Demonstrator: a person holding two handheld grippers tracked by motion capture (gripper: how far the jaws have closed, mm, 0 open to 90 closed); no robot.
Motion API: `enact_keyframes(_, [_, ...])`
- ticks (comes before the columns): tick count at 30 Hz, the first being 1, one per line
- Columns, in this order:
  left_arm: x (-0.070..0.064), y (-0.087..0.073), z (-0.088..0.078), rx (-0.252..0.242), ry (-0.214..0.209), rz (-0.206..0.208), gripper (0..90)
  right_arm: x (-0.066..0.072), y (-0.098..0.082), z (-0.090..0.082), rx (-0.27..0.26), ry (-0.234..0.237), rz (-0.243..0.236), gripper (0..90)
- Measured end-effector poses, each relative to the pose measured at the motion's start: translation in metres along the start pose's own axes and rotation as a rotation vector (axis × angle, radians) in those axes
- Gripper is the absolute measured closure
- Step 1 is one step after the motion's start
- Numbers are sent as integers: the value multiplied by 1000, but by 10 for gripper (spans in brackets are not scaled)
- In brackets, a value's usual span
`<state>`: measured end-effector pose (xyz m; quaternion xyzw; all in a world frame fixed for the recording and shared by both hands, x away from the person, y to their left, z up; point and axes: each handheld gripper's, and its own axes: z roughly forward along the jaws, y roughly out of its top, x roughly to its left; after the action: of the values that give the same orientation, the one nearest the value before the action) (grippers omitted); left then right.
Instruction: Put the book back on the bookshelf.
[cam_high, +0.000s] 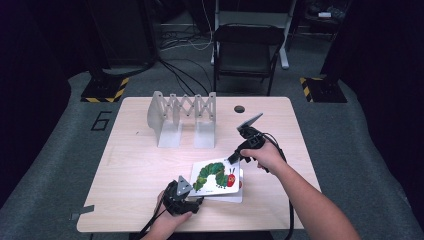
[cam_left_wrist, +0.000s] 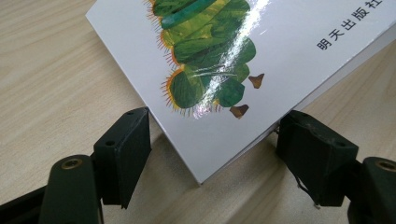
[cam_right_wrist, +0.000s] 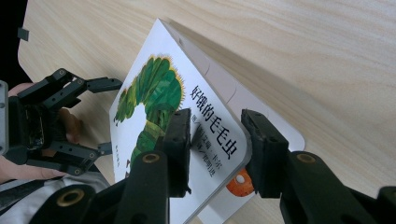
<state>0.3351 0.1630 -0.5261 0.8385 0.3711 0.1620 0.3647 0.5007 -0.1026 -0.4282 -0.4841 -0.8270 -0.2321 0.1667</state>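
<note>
A white board book (cam_high: 215, 175) with a green caterpillar on its cover lies near the front middle of the table, its cover lifted at an angle off the pages. My left gripper (cam_high: 196, 199) is at the book's near-left corner. In the left gripper view that corner of the book (cam_left_wrist: 224, 70) sits between the jaws of the left gripper (cam_left_wrist: 215, 119), and each pad touches one edge. My right gripper (cam_right_wrist: 217, 116) straddles the far edge of the raised cover (cam_right_wrist: 154, 98); its pads stand apart, with the cover slanting across the gap. Beyond the book, the left gripper (cam_right_wrist: 108, 116) can be seen.
A folding metal rack (cam_high: 182, 117) stands at the back of the wooden table (cam_high: 140, 165). A small round hole (cam_high: 239, 108) lies right of it. A black chair (cam_high: 247, 50) and cables sit on the floor behind the table.
</note>
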Motion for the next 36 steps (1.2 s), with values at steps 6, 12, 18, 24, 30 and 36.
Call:
enact_keyframes(6, [0,0,0,-5,1,-3,261,2,-1,-2,0,4,-20,653])
enact_keyframes(12, [1,0,0,0,-9,2,258,5,-1,-5,1,4,-40,658])
enact_keyframes(18, [2,1,0,-1,-22,-10,259,7,-2,-8,-14,26,-64,669])
enact_keyframes(24, [2,1,0,-1,-30,-13,257,11,-4,-11,-16,30,-81,676])
enact_keyframes(30, [2,1,0,-1,-25,-12,257,12,-4,-12,-21,36,-92,681])
enact_keyframes(36, [3,1,0,5,-31,-2,259,13,-6,-14,-31,45,-115,692])
